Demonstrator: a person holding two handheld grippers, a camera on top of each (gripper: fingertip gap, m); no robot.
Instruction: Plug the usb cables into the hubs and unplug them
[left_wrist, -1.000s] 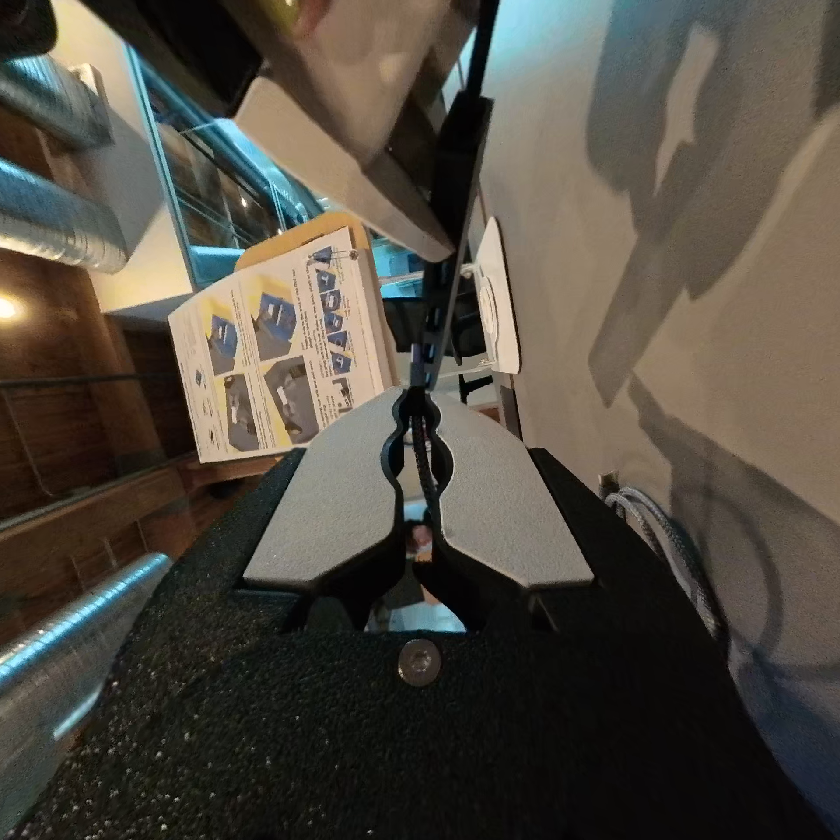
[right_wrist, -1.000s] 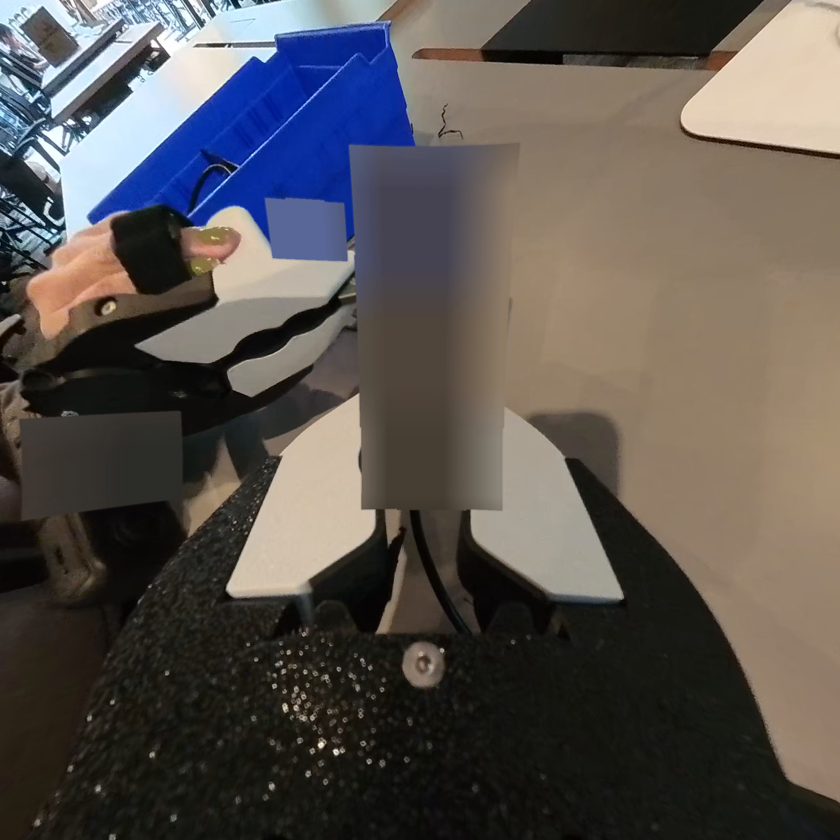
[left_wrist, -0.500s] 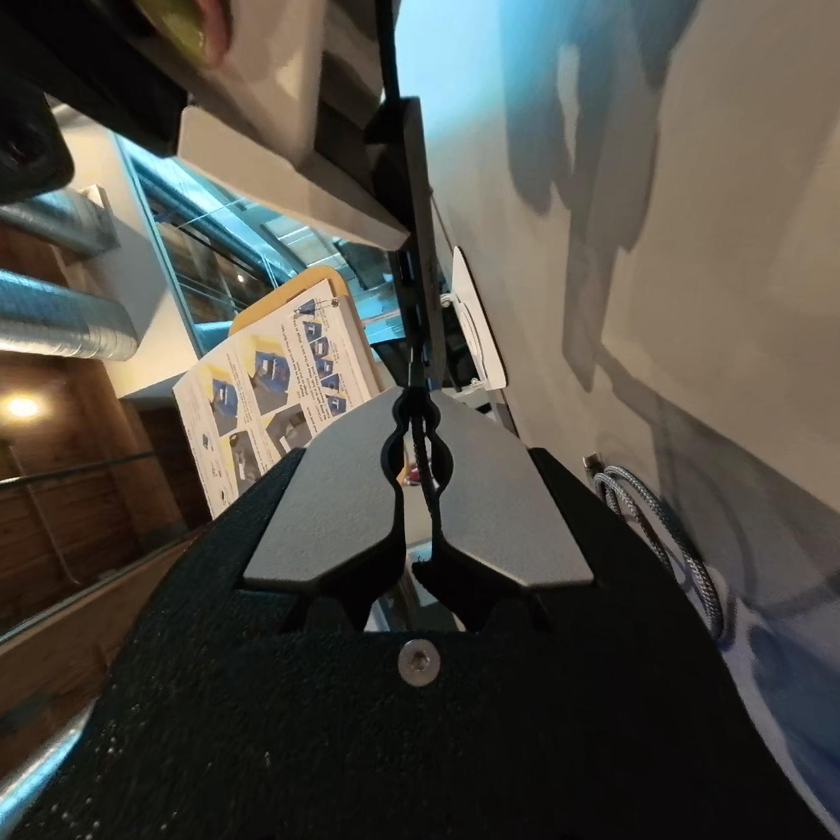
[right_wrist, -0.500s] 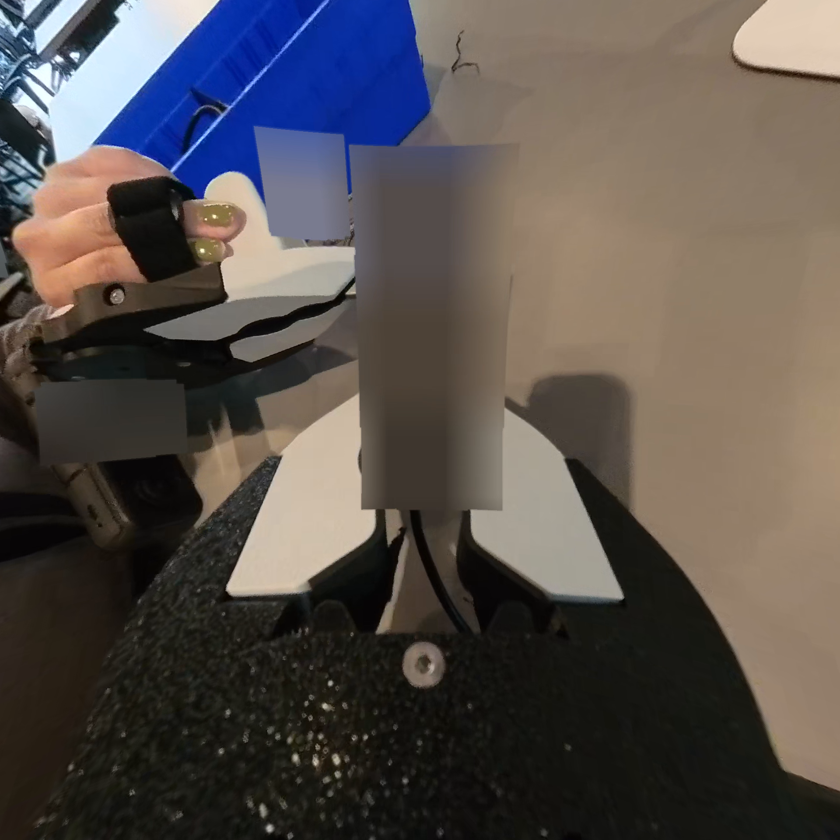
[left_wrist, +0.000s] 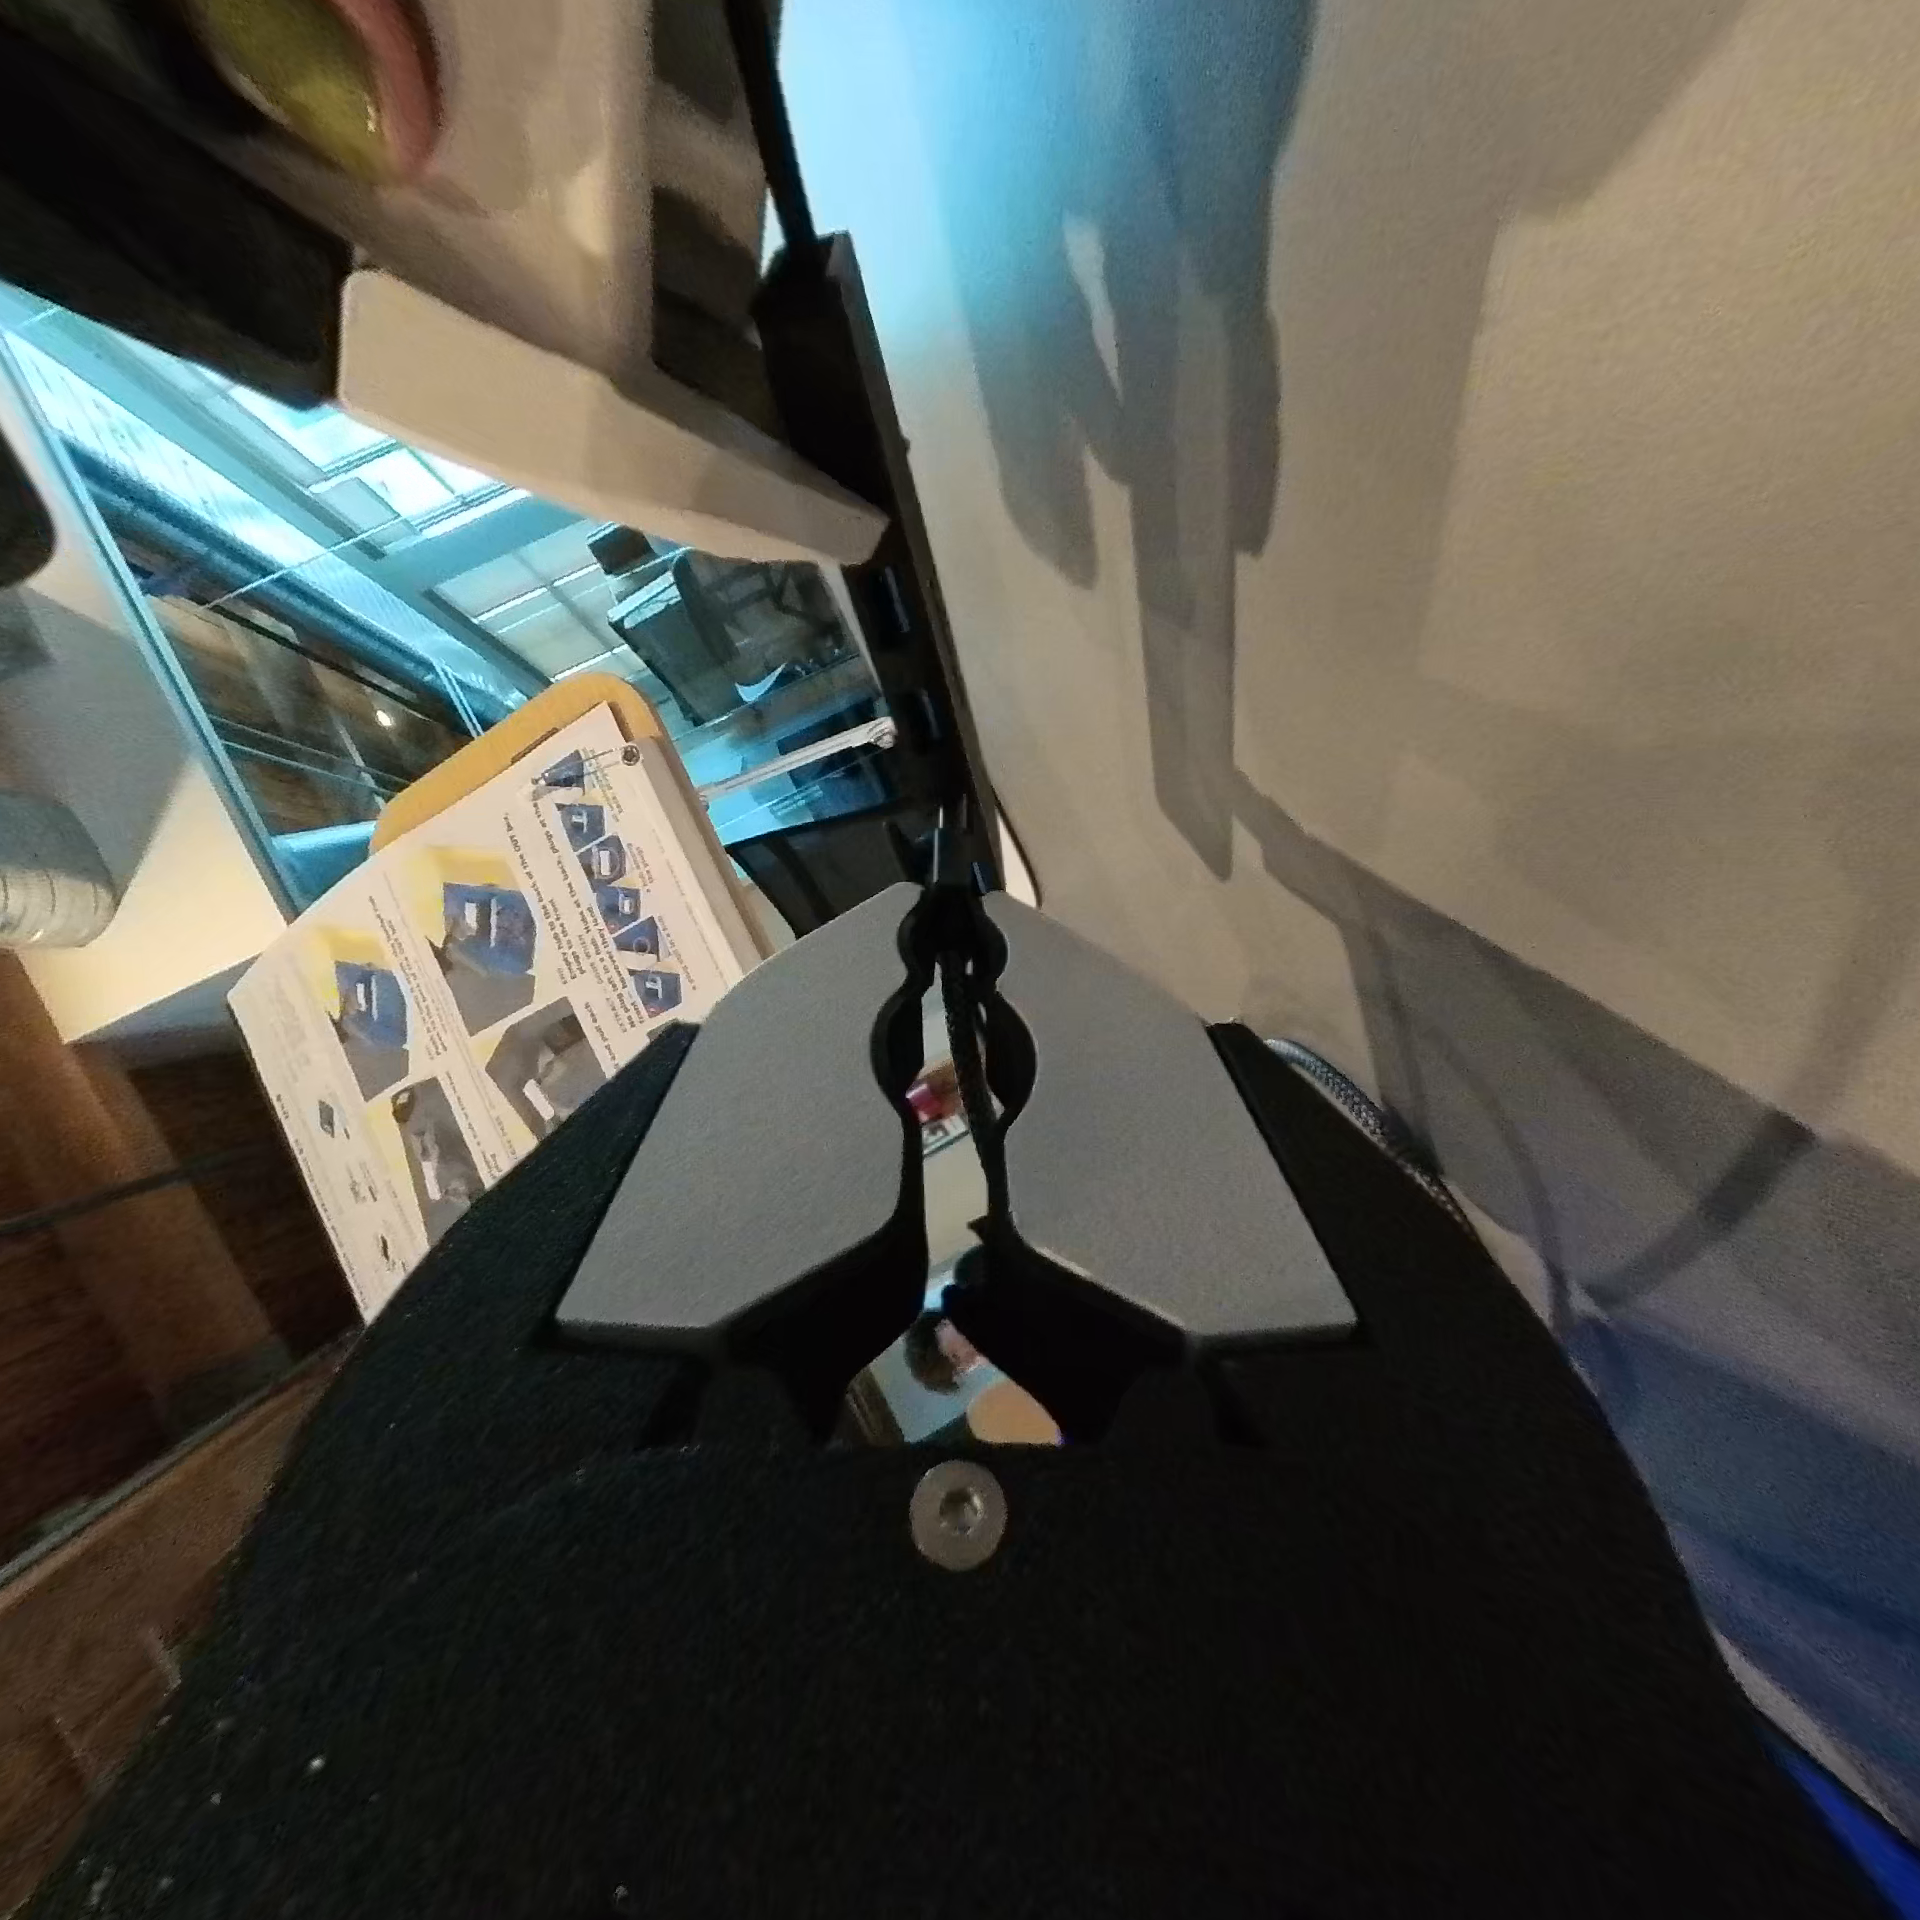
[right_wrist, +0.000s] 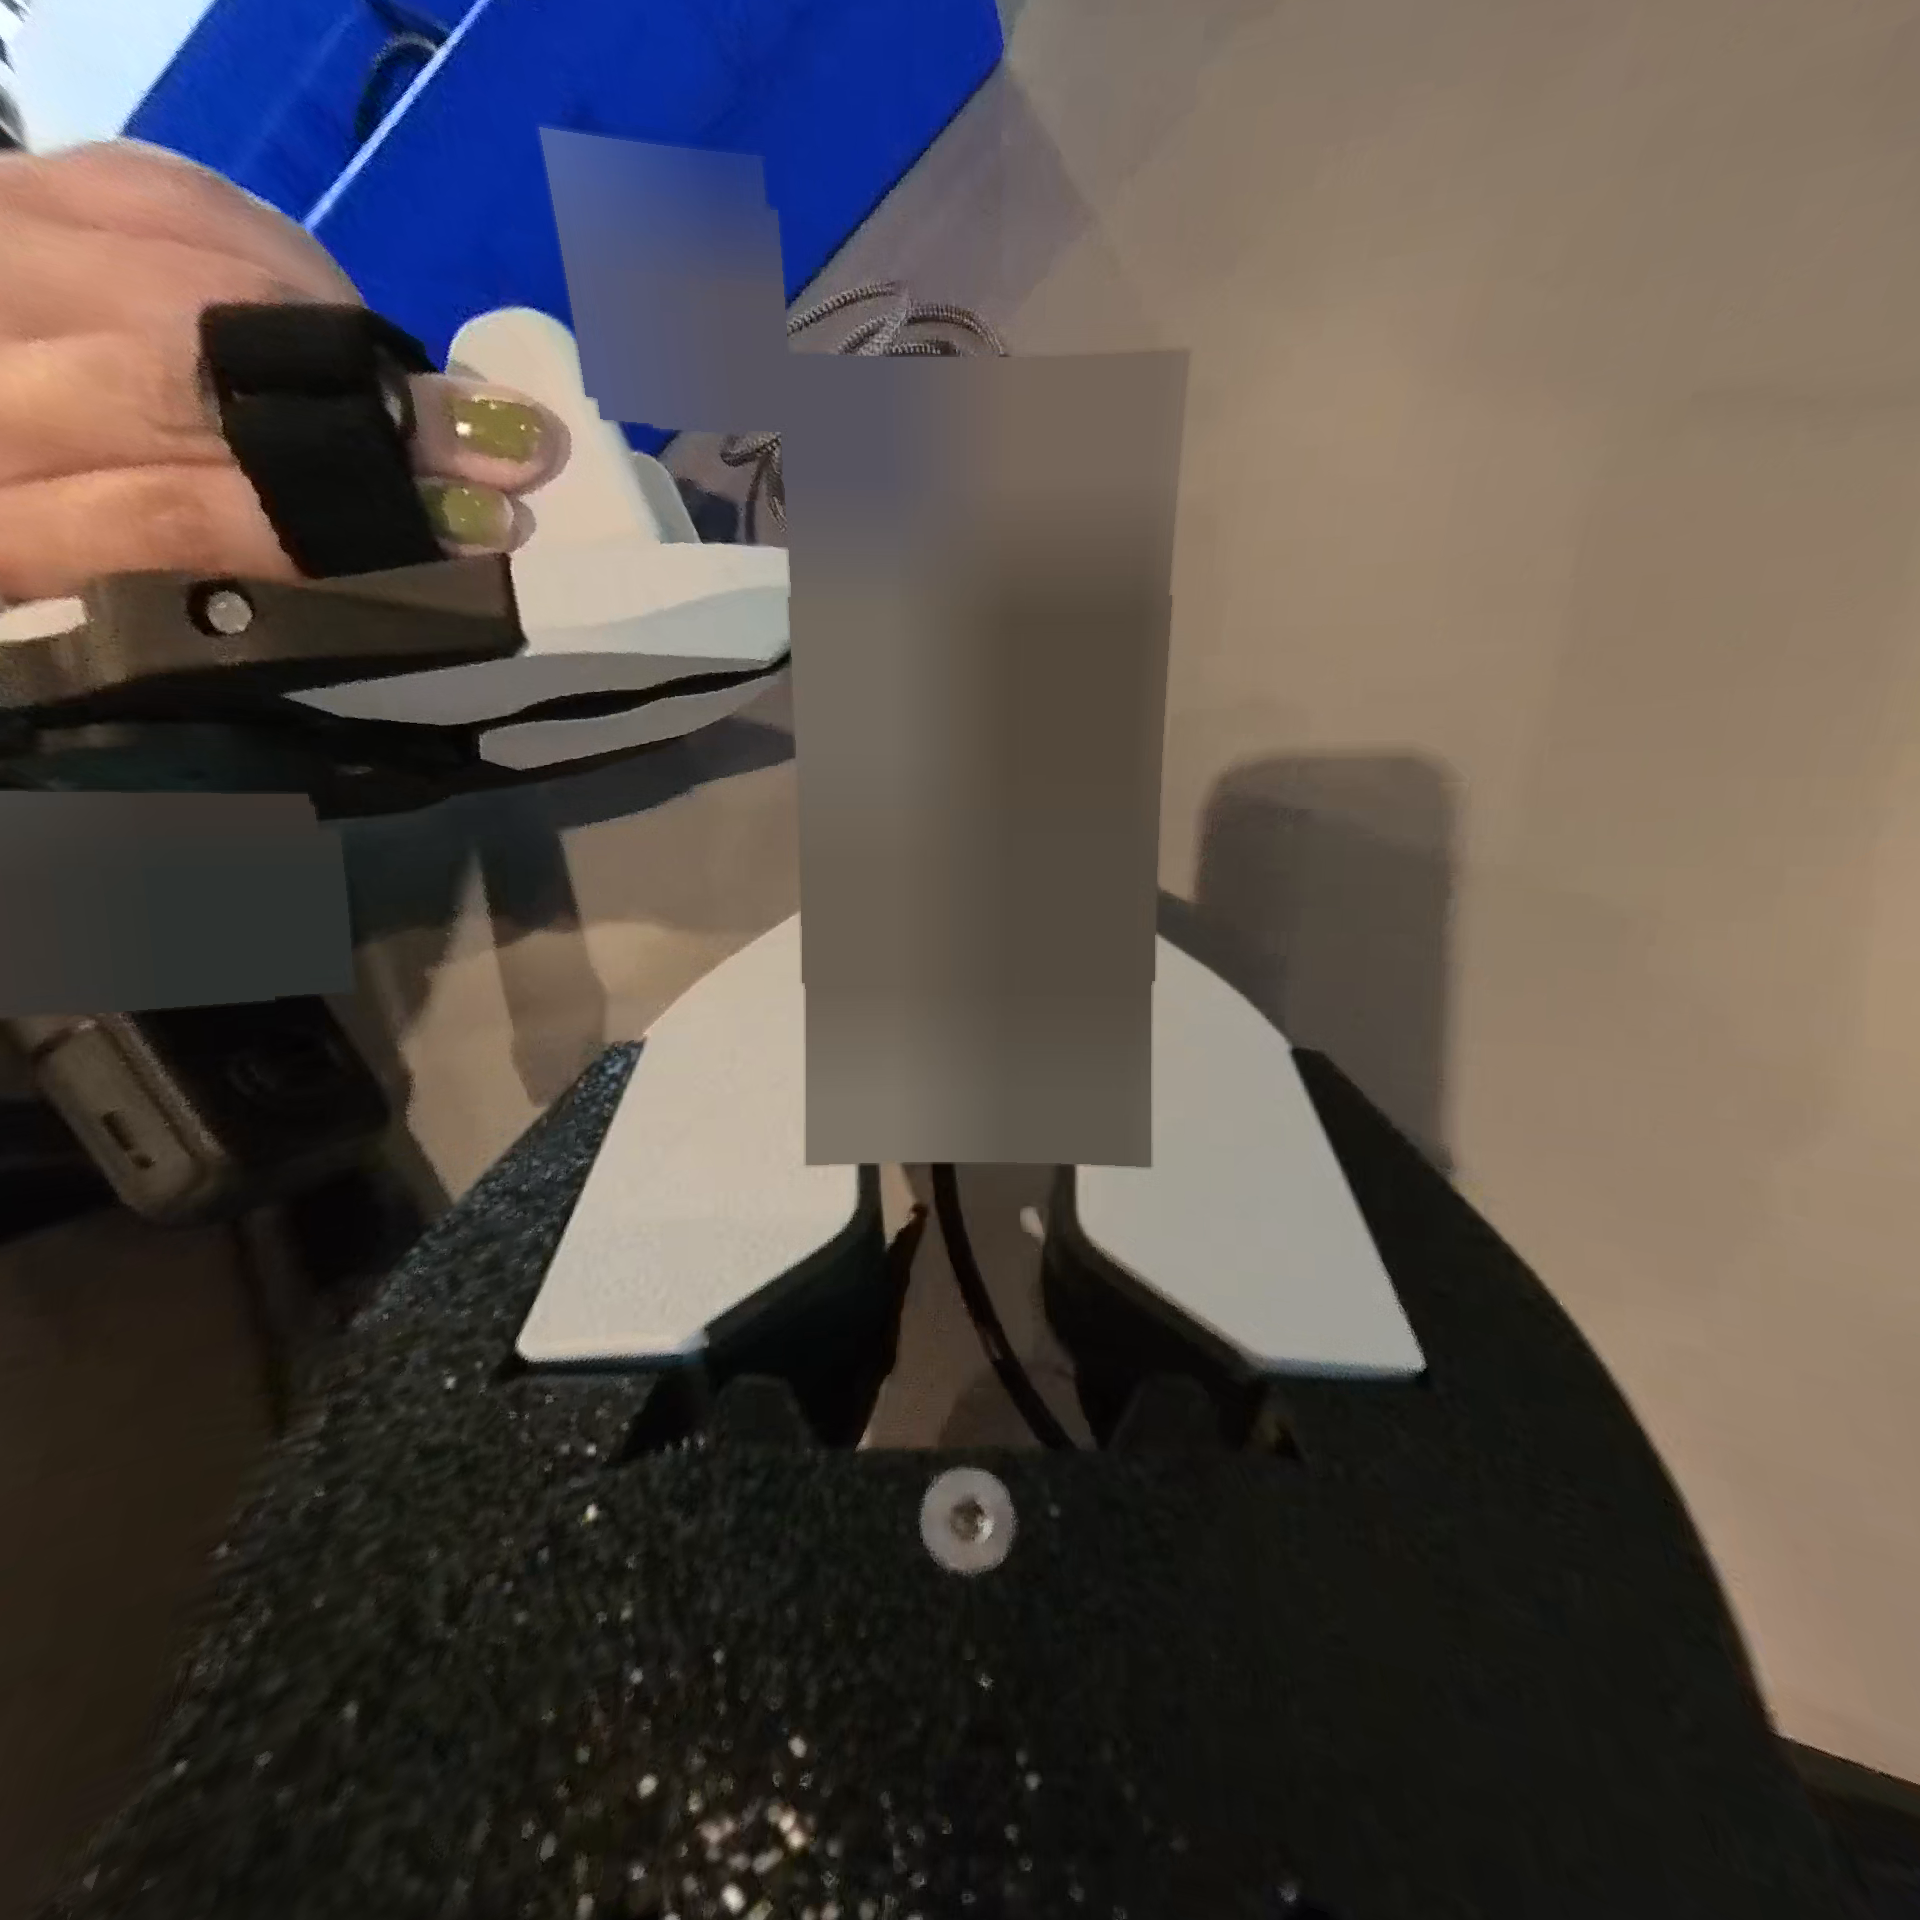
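Braided black cable (left_wrist: 971, 1049), limp and light, is sitting pinched in the left gripper (left_wrist: 951, 920) at its stiff plug, while the right gripper (right_wrist: 977, 1039) is clamping the rigid hub (left_wrist: 883, 499).

Black braided USB cable (left_wrist: 971, 1049): taut, plug tip at lowest port of slim black hub (left_wrist: 904, 582). Hub edge-on, held off table, blue ports showing.

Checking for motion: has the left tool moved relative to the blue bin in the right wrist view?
Yes. The left tool now sits nearer the blue bin, larger and closer to the camera.
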